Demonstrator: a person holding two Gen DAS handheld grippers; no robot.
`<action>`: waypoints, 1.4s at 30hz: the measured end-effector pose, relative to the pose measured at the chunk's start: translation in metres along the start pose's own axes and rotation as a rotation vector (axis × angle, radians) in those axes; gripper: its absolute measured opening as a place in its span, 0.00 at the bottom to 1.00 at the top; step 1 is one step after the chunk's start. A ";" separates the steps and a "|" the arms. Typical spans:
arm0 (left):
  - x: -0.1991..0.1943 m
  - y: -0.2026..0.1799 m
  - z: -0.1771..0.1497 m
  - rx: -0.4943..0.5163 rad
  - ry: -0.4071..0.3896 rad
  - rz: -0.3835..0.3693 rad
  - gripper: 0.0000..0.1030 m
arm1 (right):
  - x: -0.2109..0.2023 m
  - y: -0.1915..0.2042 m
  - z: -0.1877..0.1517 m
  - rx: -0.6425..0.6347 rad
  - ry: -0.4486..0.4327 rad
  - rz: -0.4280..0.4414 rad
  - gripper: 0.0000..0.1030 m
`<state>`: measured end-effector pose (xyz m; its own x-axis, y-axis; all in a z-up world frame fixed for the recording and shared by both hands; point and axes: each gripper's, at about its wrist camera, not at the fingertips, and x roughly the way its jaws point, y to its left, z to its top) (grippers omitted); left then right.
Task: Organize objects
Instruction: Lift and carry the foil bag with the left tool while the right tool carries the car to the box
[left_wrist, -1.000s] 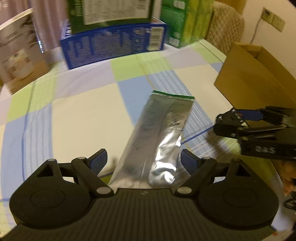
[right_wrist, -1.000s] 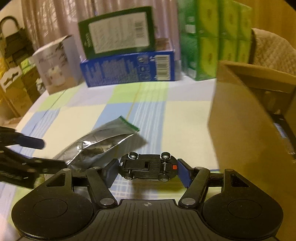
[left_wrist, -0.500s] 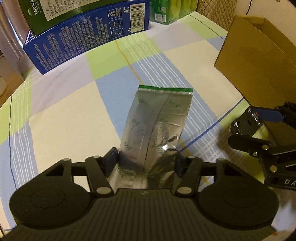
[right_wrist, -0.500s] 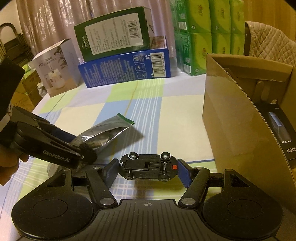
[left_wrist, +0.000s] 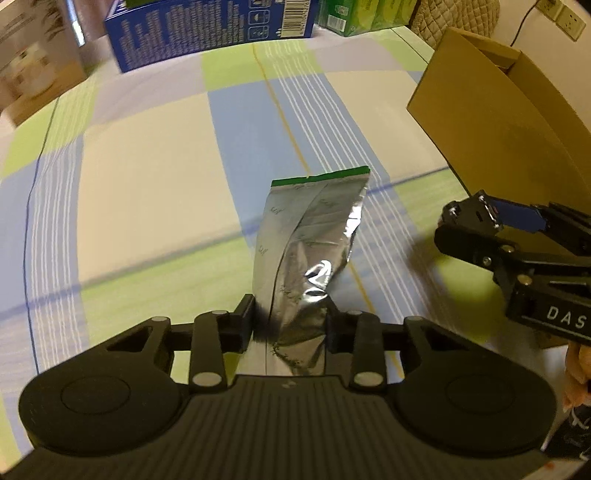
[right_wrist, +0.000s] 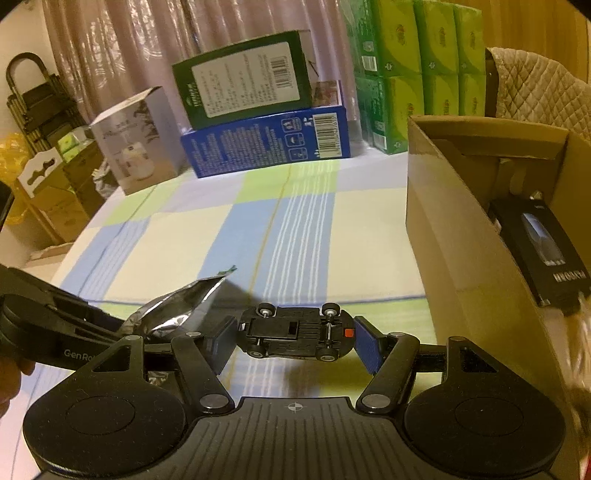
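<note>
Left wrist view: the left tool (left_wrist: 290, 319) pinches the near end of a silver foil pouch (left_wrist: 310, 236), its green-edged far end raised above the checked desk (left_wrist: 147, 173). At right, the right tool (right_wrist: 291, 338) clamps a black toy car (right_wrist: 295, 330) sideways between its blue pads, wheels facing the camera, just beside an open cardboard box (right_wrist: 461, 258) holding a black packaged item (right_wrist: 543, 243). Blue (right_wrist: 266, 142) and green cartons (right_wrist: 243, 79) are stacked at the far edge.

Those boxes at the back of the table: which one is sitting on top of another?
The dark green box. It rests tilted on the blue box; the white box stands separately on the table.
</note>
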<state>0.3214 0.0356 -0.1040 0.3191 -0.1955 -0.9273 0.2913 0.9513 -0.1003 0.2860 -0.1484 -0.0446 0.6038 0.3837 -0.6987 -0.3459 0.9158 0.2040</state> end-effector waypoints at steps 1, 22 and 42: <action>-0.004 -0.001 -0.006 -0.012 -0.001 -0.002 0.30 | -0.006 0.001 -0.004 0.002 -0.001 0.002 0.62; -0.101 -0.060 -0.087 -0.193 -0.089 -0.041 0.29 | -0.134 0.006 -0.055 0.033 -0.051 0.023 0.62; -0.166 -0.149 -0.115 -0.329 -0.197 -0.159 0.29 | -0.238 -0.032 -0.060 -0.024 -0.141 -0.067 0.62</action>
<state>0.1214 -0.0461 0.0236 0.4688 -0.3575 -0.8077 0.0570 0.9248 -0.3762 0.1102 -0.2758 0.0737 0.7203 0.3367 -0.6065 -0.3182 0.9373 0.1424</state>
